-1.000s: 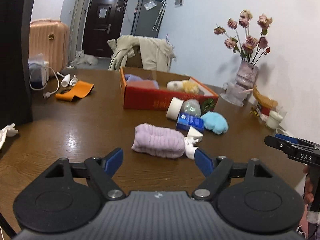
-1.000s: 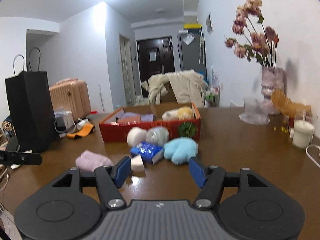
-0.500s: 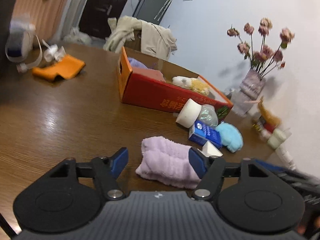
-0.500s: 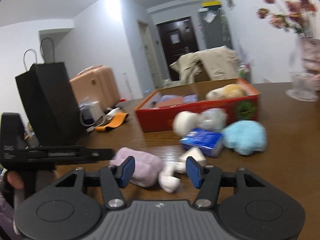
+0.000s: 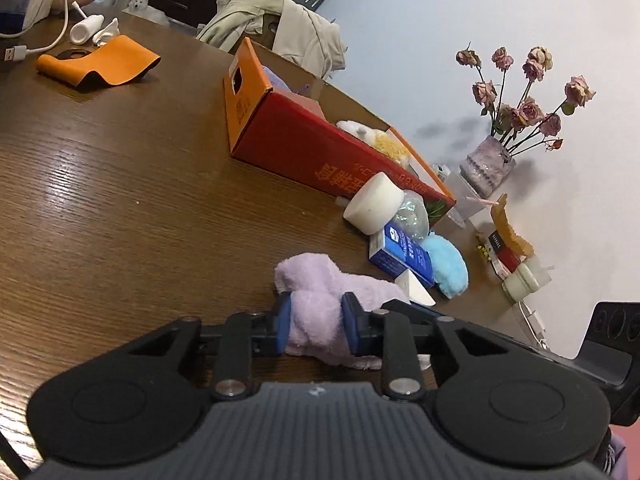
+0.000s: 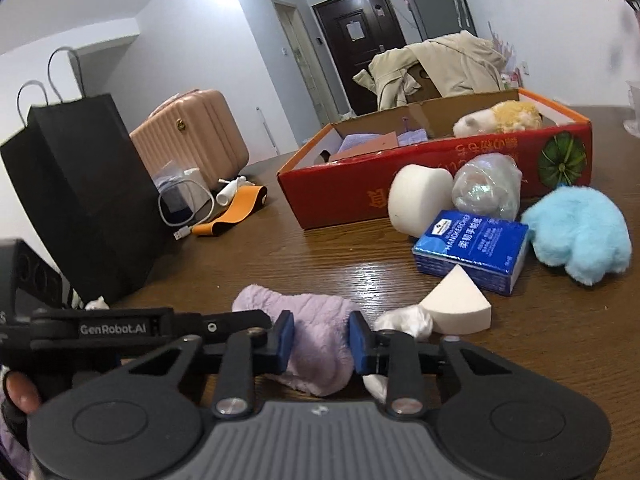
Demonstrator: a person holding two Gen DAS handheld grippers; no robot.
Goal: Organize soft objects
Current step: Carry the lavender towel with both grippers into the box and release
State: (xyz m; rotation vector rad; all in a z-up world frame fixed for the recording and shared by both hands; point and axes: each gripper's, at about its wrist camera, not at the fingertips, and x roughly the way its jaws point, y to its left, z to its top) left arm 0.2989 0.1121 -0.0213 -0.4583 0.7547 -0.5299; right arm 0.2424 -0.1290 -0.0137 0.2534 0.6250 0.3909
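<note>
Both tools now pinch the lilac towel [image 5: 316, 312], where a second ago their jaws stood wide apart above the table and clear of it. The left tool [image 5: 314, 326] has dropped low and rolled, and its blue pads press into one end of the folded cloth as the jaws close. The right tool [image 6: 320, 340] has come in from the opposite side, and its jaws are closing on the other end, with the plush bulging between the pads. In the right wrist view the left tool's black arm reaches across at the left, held by a hand [image 6: 18, 394].

The towel lies on the brown wooden table [image 5: 120, 208]. Just beside it sit a white wedge sponge [image 6: 456, 306] and a crumpled white wad [image 6: 404, 322]. Farther out come a blue tissue pack [image 6: 472, 250], a fluffy blue mitt [image 6: 580, 236], a white round sponge [image 6: 420, 200] and a clear wrapped bundle [image 6: 488, 190], all in front of the red cardboard box [image 6: 360, 196], which holds a plush toy [image 6: 500, 118] and folded cloths.

Well apart lie an orange pouch [image 5: 100, 64], a black paper bag [image 6: 80, 192] and a vase of dried roses [image 5: 488, 164]. Beyond the table stand a pink suitcase [image 6: 192, 136], a coat-draped chair [image 6: 440, 64] and a dark door [image 6: 356, 36].
</note>
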